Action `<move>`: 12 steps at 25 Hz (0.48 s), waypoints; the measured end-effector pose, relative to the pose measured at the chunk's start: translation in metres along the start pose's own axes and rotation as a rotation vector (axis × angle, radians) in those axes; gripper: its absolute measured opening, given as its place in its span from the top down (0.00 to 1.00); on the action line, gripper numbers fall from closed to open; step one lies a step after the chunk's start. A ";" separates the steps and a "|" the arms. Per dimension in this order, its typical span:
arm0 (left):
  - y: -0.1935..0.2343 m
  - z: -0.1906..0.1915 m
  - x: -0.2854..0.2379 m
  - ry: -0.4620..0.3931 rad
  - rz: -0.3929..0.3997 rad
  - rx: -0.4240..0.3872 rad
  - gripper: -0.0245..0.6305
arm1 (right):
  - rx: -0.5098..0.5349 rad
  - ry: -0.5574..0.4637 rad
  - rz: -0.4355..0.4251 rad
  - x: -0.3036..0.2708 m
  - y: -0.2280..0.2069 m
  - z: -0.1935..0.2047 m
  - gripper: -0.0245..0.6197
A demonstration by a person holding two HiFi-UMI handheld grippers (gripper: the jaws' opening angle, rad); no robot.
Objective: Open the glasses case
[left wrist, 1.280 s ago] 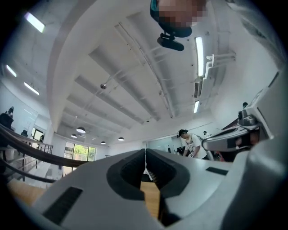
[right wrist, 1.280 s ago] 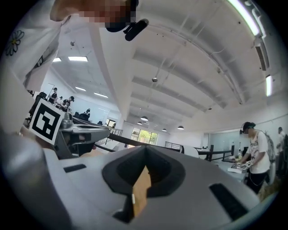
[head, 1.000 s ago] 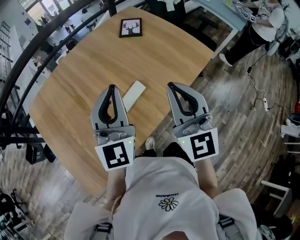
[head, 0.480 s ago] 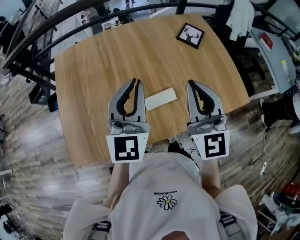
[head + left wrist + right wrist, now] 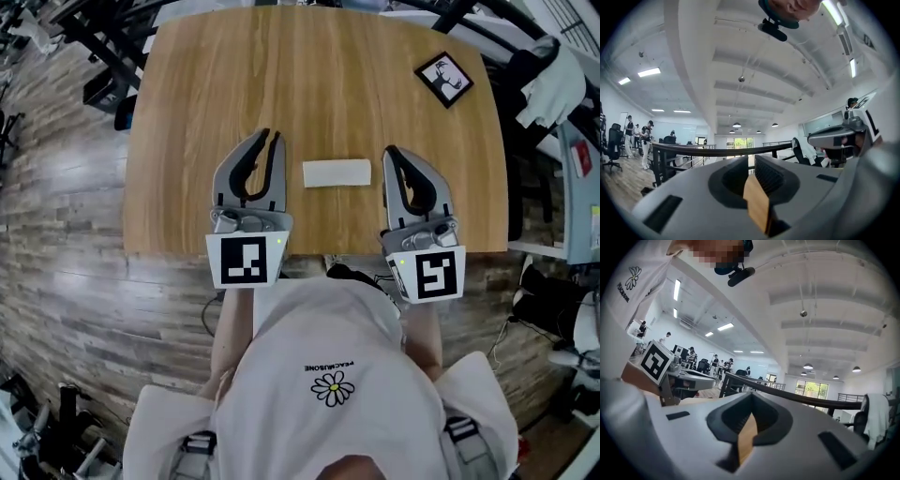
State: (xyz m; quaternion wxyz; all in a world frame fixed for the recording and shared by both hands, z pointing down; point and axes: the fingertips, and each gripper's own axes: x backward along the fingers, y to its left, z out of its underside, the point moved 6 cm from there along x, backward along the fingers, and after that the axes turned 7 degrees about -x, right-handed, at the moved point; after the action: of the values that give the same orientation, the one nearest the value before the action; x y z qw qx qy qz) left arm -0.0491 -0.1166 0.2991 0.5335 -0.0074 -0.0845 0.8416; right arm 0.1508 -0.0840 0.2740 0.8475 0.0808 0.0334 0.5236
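Note:
The glasses case [image 5: 337,172], a flat white oblong, lies shut on the wooden table [image 5: 216,84], crosswise between my two grippers. My left gripper [image 5: 270,139] hovers just left of the case without touching it. Its jaws are opening, with a narrow gap and nothing between them; the left gripper view shows only table wood through that gap [image 5: 757,206]. My right gripper [image 5: 389,151] hangs just right of the case, shut and empty, its tips meeting in the right gripper view [image 5: 751,399]. The case does not show in either gripper view.
A small framed deer picture [image 5: 443,79] lies near the table's far right corner. The table's near edge [image 5: 319,251] runs just in front of my body. Black metal frames [image 5: 94,37] and a clothes-draped chair [image 5: 553,84] stand around the table on the wooden floor.
The view has swung round, so the case now lies square between the grippers. Both grippers have shifted nearer the table's near edge. The left jaws have parted a little.

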 end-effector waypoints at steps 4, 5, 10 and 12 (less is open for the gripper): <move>-0.008 0.019 0.004 0.077 -0.017 0.020 0.88 | -0.014 -0.006 -0.062 -0.003 -0.003 0.004 0.95; -0.011 0.025 0.004 0.098 -0.010 0.026 0.86 | -0.018 -0.007 -0.073 -0.004 -0.003 0.005 0.95; -0.029 0.062 0.003 0.232 0.041 0.117 0.80 | -0.029 -0.013 -0.119 -0.008 -0.005 0.011 0.95; -0.038 0.081 0.001 0.310 0.077 0.165 0.67 | -0.052 -0.007 -0.140 -0.009 -0.004 0.013 0.95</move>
State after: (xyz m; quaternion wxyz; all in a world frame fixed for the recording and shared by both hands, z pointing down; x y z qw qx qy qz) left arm -0.0241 -0.1107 0.3846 0.5063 -0.0965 0.0684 0.8542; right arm 0.1517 -0.0954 0.2861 0.8840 0.0583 0.0225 0.4633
